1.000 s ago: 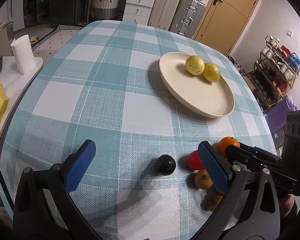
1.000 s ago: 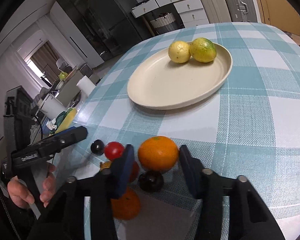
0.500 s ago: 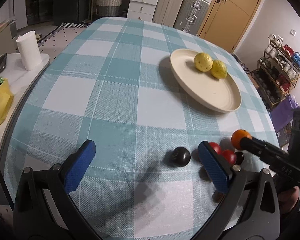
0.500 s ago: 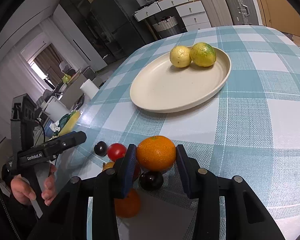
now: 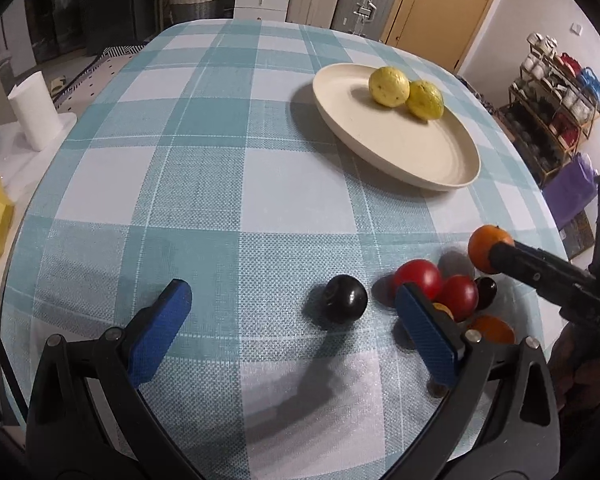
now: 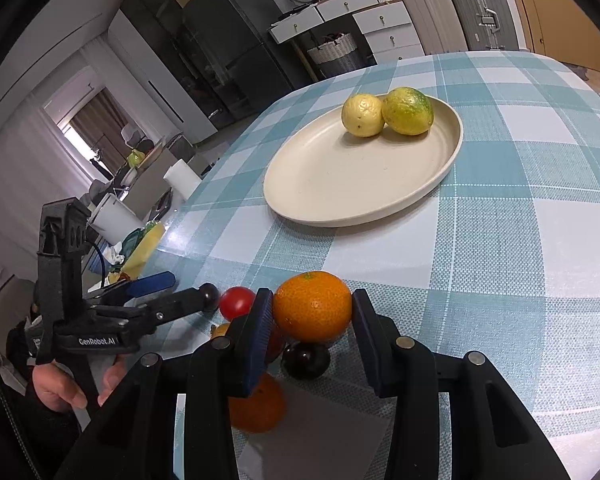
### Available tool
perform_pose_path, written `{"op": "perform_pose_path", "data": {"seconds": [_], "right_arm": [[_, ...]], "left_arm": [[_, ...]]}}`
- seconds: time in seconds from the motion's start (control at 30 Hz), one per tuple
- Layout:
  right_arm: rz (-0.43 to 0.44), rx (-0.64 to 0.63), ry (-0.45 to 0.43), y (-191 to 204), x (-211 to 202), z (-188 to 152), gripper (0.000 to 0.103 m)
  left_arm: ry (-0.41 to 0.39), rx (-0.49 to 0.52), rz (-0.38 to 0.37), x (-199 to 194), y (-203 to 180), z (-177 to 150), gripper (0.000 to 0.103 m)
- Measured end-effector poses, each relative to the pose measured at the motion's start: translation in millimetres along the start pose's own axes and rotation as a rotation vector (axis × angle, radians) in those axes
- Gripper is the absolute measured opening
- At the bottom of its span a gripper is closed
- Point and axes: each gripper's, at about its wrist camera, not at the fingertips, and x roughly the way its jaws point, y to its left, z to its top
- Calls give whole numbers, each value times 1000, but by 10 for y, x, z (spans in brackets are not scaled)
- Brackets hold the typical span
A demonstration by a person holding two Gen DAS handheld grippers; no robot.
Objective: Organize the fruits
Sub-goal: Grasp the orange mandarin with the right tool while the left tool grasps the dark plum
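Orange gripped, plate waiting

I read "GenRobot.AI" on my left gripper (image 6: 204,294), spread wide at lower left; my right gripper (image 6: 310,314) clenches one orange (image 6: 312,306), lower centre; two lemons (image 6: 362,115) on plate (image 6: 300,188).

Two yellow fruits (image 5: 388,87) (image 5: 425,100), two oranges (image 6: 312,306) (image 6: 256,410), two red tomatoes (image 5: 418,279) (image 5: 459,296), two dark plums (image 5: 346,298) (image 6: 305,360), one plate (image 5: 440,160).

Orange (image 6: 312,306) clamped between right gripper (image 6: 308,312) pads, lifted; tomatoes (image 5: 418,278), dark plums (image 5: 346,298) below; two lemons (image 6: 362,115) on plate (image 6: 340,184) ahead.
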Motion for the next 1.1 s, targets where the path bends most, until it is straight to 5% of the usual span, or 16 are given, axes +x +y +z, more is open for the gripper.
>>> {"op": "perform_pose_path", "data": {"seconds": [0.33,0.63,0.77,1.1], "right_arm": [[-19,13,1,-62,-5,3,41],[-7,-3,-12,-38,-44,-5,41],[7,-15,-19,5,-60,13,41],[15,-22,-43,34,-105,117,41]], "left_arm": [[-1,37,24,65,-58,10,94],[2,93,-22,46,-145,-14,54],[16,141,-97,39,-210,-23,22],[-6,120,-147,-49,-112,171,21]]}}
